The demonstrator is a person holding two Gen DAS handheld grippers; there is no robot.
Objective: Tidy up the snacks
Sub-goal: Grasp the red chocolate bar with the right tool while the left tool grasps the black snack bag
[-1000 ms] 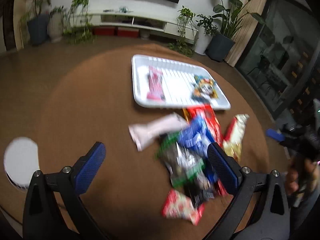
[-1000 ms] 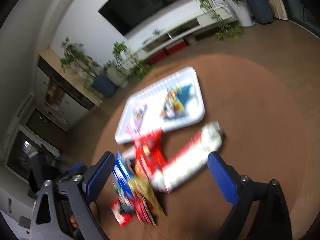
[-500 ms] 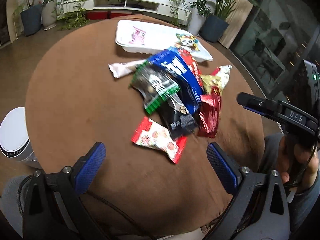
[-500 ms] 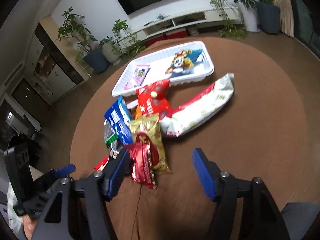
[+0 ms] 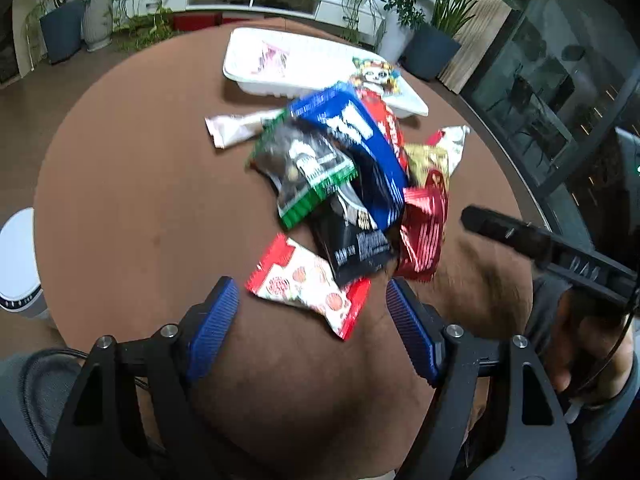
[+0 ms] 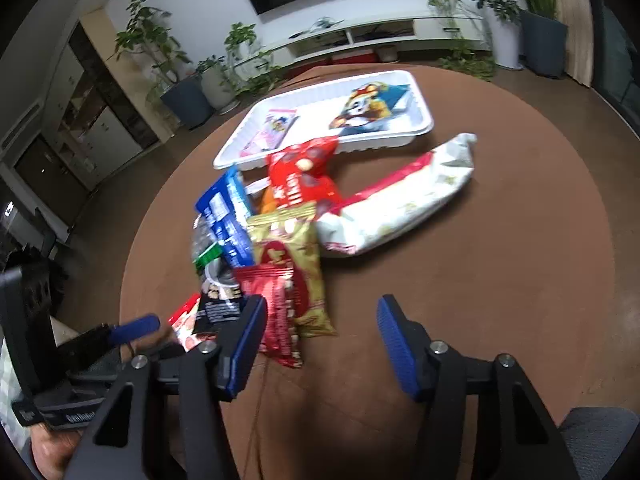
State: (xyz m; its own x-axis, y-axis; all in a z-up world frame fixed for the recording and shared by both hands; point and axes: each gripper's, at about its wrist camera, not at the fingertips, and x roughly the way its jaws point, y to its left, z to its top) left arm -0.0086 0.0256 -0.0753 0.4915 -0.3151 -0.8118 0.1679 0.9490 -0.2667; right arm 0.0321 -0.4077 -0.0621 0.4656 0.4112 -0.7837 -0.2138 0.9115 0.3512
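Snack pile (image 5: 344,184) mid-table (image 5: 120,200); tray (image 5: 248,68) behind it holds 2 packets.

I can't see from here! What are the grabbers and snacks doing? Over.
Left gripper closing, nothing pinched, red-white packet just ahead. Right gripper closing, empty. Snack pile on table, two packets in tray. Nothing blocking.

Snack packets (image 5: 344,184) heaped, white tray (image 5: 320,64) beyond
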